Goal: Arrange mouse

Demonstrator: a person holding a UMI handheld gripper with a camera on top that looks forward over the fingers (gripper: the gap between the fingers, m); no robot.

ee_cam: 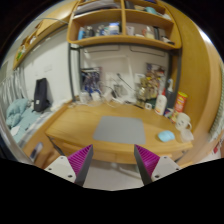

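A light blue mouse (165,136) lies on a wooden desk (75,125), to the right of a grey mouse mat (120,130). My gripper (113,163) is well back from the desk, over the floor in front of it. Its two fingers with purple pads (82,158) stand wide apart with nothing between them. The mouse is beyond the fingers, ahead and to the right.
Bottles, a white mug (182,121) and other clutter stand along the back and right of the desk. Wooden shelves (124,40) hang above it. A black chair or bag (41,95) stands at the left. A bed with light bedding (18,118) is at the far left.
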